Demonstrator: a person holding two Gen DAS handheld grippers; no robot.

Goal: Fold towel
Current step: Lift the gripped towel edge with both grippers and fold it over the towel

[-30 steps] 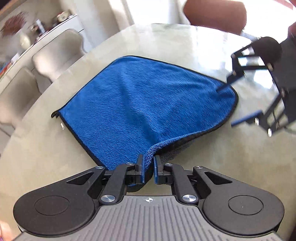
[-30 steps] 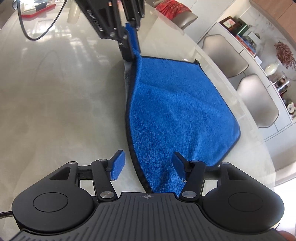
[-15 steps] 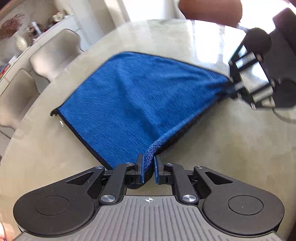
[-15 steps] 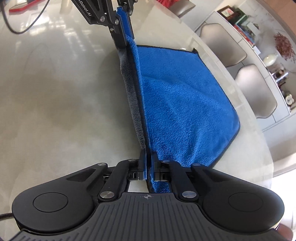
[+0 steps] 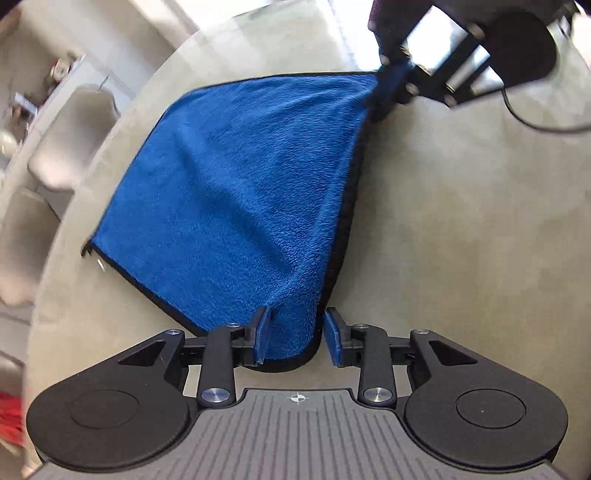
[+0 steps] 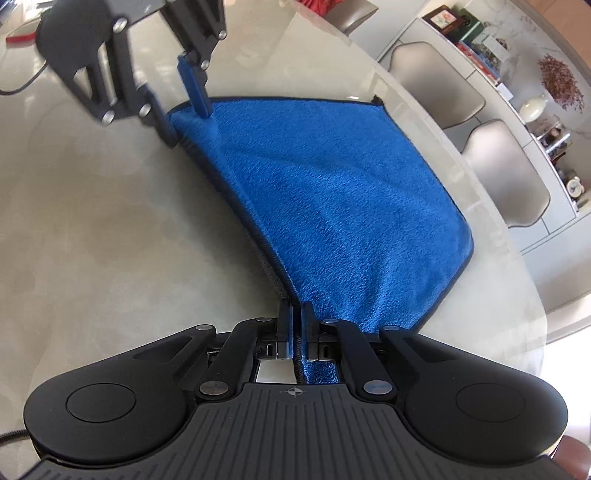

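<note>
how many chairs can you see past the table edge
3, maybe more hidden: two pale chairs along the sideboard side, and one with red cloth at the far edge.

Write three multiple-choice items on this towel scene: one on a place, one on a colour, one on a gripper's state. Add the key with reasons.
1. Where does the towel lie?
A. on a chair
B. on the round table
C. on the floor

2. What colour is the towel's upper face?
A. blue
B. red
C. white

3. How does the left hand-held gripper stand?
A. shut on a towel corner
B. out of view
C. open, with a towel corner between its fingers

Key: 1 B, the cloth spreads over the pale tabletop; 2 A, the pile is blue with a dark hem; 3 C, gaps show beside the corner, while the right hand-held gripper is shut on the towel's edge.
</note>
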